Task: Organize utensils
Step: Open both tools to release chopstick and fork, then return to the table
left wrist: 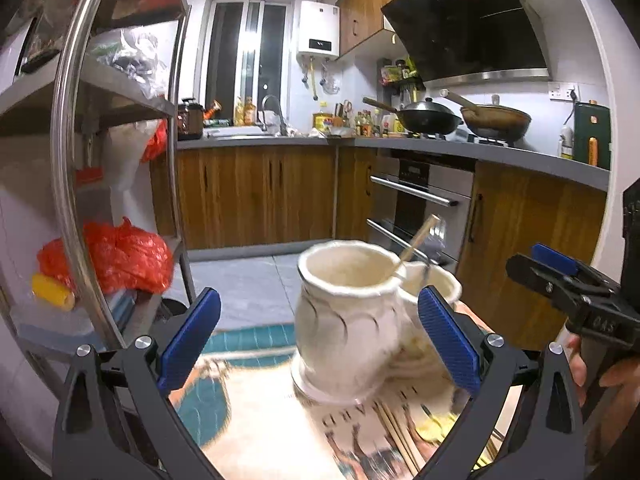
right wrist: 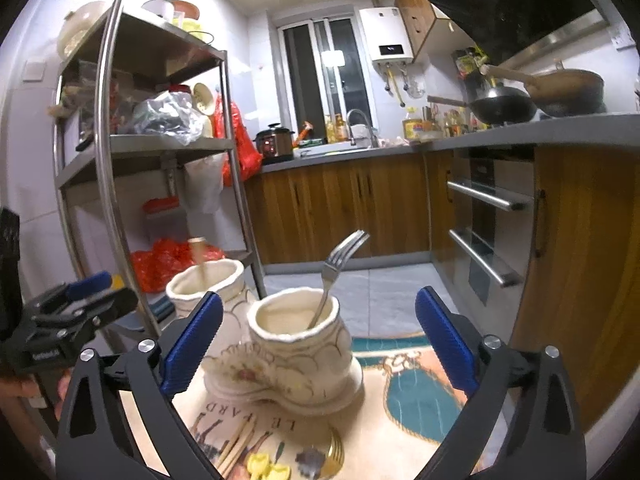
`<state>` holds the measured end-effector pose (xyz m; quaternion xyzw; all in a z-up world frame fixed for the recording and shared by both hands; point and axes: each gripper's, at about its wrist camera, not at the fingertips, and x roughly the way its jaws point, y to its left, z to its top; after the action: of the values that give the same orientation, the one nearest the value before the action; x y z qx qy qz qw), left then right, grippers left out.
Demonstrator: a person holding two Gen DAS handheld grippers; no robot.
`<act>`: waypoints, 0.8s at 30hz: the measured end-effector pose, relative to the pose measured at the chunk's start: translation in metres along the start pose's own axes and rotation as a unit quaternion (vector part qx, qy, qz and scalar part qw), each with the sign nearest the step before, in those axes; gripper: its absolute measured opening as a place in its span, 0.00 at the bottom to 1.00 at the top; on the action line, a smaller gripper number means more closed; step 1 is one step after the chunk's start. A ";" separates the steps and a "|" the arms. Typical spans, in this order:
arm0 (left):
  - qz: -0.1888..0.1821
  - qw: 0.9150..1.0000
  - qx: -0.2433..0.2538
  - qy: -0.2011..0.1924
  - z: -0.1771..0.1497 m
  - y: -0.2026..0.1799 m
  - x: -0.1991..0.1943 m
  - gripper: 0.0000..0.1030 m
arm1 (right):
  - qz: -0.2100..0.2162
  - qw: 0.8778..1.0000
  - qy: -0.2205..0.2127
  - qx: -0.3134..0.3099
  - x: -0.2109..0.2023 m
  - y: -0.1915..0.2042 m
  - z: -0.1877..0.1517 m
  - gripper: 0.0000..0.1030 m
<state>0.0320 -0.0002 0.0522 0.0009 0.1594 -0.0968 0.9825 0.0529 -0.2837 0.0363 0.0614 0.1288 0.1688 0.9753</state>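
Item: two cream ceramic holders, joined or pressed side by side on a shared base, standing upright on a printed cloth over the table (right wrist: pixel 416 412).

Left holder (left wrist: pixel 344 316): taller in the left wrist view; a wooden-handled utensil (right wrist: pixel 199 258) leans out of its mouth, working end hidden inside.

Right holder (right wrist: pixel 298 344): carries one metal fork (right wrist: pixel 338 268), handle down, tines up and tilted toward the oven side. Handle-down storage keeps the tines clean and easy to tell apart, which seems to be the sorting rule here.

Loose stock on the cloth, just in front of the holders: a bundle of chopsticks (right wrist: pixel 236 446) lying flat, small yellow pieces (right wrist: pixel 268 468) whose kind cannot be told, and a gold-toned fork (right wrist: pixel 336 450) at the near edge, only partly visible. These look like what is left to sort.

Left gripper (left wrist: pixel 320 344): fingers spread wide, nothing between the pads; the left holder sits just ahead of them, untouched.

Right gripper (right wrist: pixel 320 344): fingers likewise wide apart and empty, framing the right holder without contact. A hand (left wrist: pixel 588 364) shows on its handle in the left wrist view.

Status, by judgement: one utensil per holder is placed; both grippers are free, probably to reach for the loose pieces near the front edge.

Background: steel shelf rack (right wrist: pixel 108 148), kitchen counter with woks, oven front.
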 end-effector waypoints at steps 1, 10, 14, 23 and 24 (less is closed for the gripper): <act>-0.003 1.000 -0.001 0.004 -0.003 -0.001 -0.002 0.95 | -0.001 1.000 0.001 0.002 -0.003 -0.001 -0.002 0.94; -0.019 0.998 -0.008 0.053 -0.041 -0.005 -0.011 0.95 | -0.027 0.999 0.043 0.009 -0.019 -0.010 -0.036 0.95; -0.019 0.997 -0.003 0.071 -0.059 -0.007 -0.009 0.95 | -0.038 0.997 0.061 0.015 -0.028 -0.015 -0.048 0.95; -0.026 0.992 0.013 0.125 -0.090 -0.017 0.003 0.95 | -0.051 0.992 0.120 0.001 -0.039 -0.017 -0.080 0.95; -0.026 0.991 0.013 0.132 -0.093 -0.018 0.006 0.95 | -0.051 0.991 0.127 -0.003 -0.039 -0.017 -0.083 0.95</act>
<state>0.0052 -0.0161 -0.0374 0.0226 0.2862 -0.1233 0.9499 0.0002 -0.3070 -0.0369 0.0299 0.2536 0.1255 0.9587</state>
